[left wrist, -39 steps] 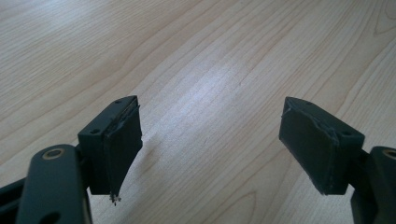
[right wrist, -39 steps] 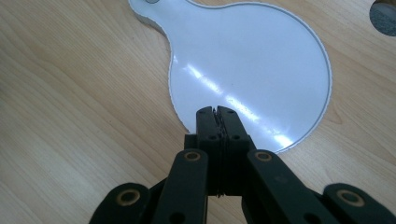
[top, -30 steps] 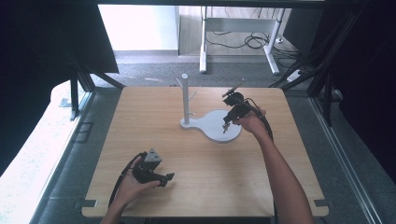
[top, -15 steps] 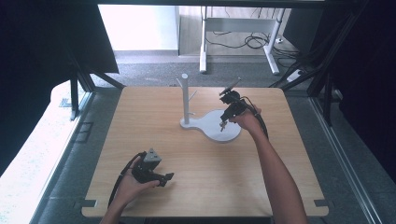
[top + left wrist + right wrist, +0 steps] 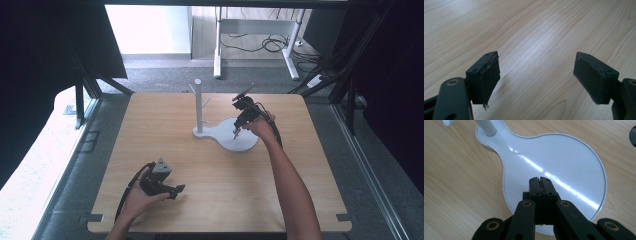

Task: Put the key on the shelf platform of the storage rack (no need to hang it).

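Right tongs (image 5: 236,133) dropped over 1 white stand (image 5: 240,142).

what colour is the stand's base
White and glossy; the base shows best in the right gripper view.

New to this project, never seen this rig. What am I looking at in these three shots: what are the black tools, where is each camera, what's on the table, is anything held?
There is no robot arm here. A person sits at a wooden table and holds a hand-operated two-jaw tool in each hand.

The high view comes from a fixed camera above the person's side, looking forward and down; the forearms enter from the bottom. The other two pictures come from cameras riding on the tools, each looking along its own black jaws.

On the table stands one white stand: a flat, pear-shaped base with an upright post that has short pegs near the top.

The left gripper rests near the table's front edge, jaws wide apart, nothing between them. The right gripper is over the round part of the base, jaws shut together with nothing between them. Whether its tips touch the base I cannot tell.
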Tool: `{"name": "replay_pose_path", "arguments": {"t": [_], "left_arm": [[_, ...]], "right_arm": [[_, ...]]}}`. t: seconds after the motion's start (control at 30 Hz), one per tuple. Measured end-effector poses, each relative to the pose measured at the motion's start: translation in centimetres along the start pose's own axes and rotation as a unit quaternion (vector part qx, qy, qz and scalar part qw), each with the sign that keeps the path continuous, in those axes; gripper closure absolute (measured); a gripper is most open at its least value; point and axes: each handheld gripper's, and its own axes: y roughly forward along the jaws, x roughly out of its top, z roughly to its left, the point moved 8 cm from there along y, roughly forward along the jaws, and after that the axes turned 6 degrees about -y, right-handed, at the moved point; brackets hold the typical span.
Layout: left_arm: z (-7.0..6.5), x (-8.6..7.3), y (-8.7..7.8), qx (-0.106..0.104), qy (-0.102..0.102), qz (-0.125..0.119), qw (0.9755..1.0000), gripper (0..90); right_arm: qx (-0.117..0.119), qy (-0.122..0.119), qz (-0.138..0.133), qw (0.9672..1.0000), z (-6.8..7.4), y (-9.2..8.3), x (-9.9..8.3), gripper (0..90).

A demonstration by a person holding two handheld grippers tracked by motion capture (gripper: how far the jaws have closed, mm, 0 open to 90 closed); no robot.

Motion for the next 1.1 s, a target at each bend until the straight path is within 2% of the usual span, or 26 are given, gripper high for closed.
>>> {"name": "replay_pose_path", "arguments": {"t": [0.3, 0.67, 0.73, 0.83, 0.97, 1.1], "left_arm": [[0.0, 0.0, 0.0, 0.001, 0.000, -0.001, 1.0000, 21.5], [0.0, 0.0, 0.1, 0.002, 0.001, 0.000, 1.0000, 21.5], [0.0, 0.0, 0.1, 0.002, 0.001, -0.001, 1.0000, 21.5], [0.1, 0.0, 0.1, 0.003, 0.002, -0.001, 1.0000, 21.5], [0.1, -0.1, 0.1, 0.002, 0.001, 0.000, 1.0000, 21.6], [0.1, 0.0, 0.1, 0.003, 0.003, -0.001, 1.0000, 21.6]], "right_arm": [[0.001, 0.005, 0.001, 1.0000, 0.0, 1.9, 0.1, 89.5], [-0.002, 0.018, -0.001, 0.9998, -0.7, 2.8, -0.2, 88.7], [-0.011, 0.021, -0.001, 0.9997, -1.0, 3.1, -0.4, 88.6], [-0.009, 0.024, -0.001, 0.9997, -1.3, 3.4, -0.6, 88.4], [-0.018, 0.027, 0.007, 0.9995, -1.7, 4.1, -1.0, 88.4], [-0.020, 0.027, 0.003, 0.9994, -1.7, 4.2, -1.0, 86.5]]}}
